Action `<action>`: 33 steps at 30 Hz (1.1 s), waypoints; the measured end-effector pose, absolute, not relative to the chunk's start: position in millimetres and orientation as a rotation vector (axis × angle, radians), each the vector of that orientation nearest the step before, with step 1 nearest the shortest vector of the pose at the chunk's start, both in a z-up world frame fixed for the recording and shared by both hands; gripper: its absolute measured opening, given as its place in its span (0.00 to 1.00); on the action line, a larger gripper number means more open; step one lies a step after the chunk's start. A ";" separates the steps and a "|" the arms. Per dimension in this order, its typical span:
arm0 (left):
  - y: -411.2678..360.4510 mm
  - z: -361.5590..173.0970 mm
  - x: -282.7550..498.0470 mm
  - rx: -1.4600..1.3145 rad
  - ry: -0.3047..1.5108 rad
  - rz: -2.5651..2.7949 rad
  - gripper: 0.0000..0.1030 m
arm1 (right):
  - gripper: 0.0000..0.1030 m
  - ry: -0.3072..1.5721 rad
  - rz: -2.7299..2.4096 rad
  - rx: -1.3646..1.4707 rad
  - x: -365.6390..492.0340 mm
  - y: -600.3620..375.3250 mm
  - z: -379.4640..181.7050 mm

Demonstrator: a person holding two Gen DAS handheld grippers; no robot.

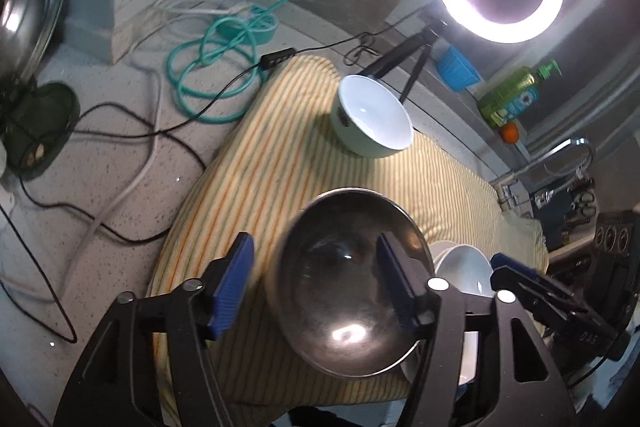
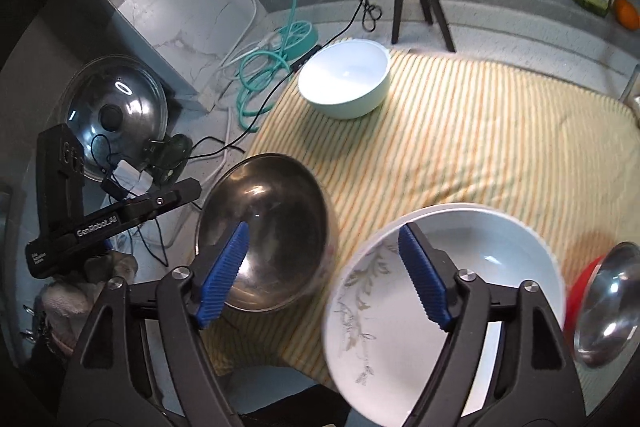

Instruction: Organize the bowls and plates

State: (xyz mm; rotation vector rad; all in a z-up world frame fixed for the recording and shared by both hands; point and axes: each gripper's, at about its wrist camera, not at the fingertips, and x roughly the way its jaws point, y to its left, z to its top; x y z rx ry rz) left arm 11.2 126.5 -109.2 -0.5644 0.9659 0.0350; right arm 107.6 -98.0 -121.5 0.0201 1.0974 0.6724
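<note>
While both hand-held grippers stand released, left [image 1: 316, 285] and right [image 2: 324, 275], steel bowl [image 2: 264, 231] at nine o'clock, white patterned bowl [image 2: 440, 307] at five on the striped cloth [image 2: 460, 147]; we'd lift clear before regrasping rims squarely.

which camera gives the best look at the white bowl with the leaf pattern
The right wrist view. There the white bowl with the leaf pattern fills the foreground, showing rim, inside and pattern. The left wrist view catches only a white sliver behind the steel bowl, pattern hidden.
</note>
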 end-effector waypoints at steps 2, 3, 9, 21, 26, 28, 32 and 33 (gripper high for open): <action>112.4 -103.4 14.4 -0.518 0.962 0.023 0.66 | 0.84 1.080 0.654 0.003 106.6 -109.1 -116.1; 105.5 -101.3 16.0 -0.495 0.962 0.014 0.66 | 0.84 1.077 0.646 -0.002 106.4 -116.2 -114.2; 57.6 -94.4 23.6 -0.393 0.969 -0.046 0.67 | 0.84 1.058 0.560 -0.019 109.4 -166.6 -105.9; -33.4 -97.5 35.1 -0.337 0.998 -0.182 0.67 | 0.84 1.057 0.387 0.053 115.3 -294.8 -102.7; -70.7 -101.2 39.4 -0.318 1.014 -0.239 0.67 | 0.84 1.061 0.348 0.071 114.9 -332.8 -107.2; -84.7 -102.8 42.8 -0.309 1.021 -0.262 0.67 | 0.84 1.071 0.346 0.090 114.9 -345.2 -110.6; -113.9 -104.0 45.5 -0.293 1.024 -0.309 0.67 | 0.84 1.087 0.341 0.113 113.6 -363.0 -118.4; -120.6 -104.5 46.1 -0.291 1.025 -0.320 0.67 | 0.84 1.089 0.341 0.112 113.0 -365.6 -120.5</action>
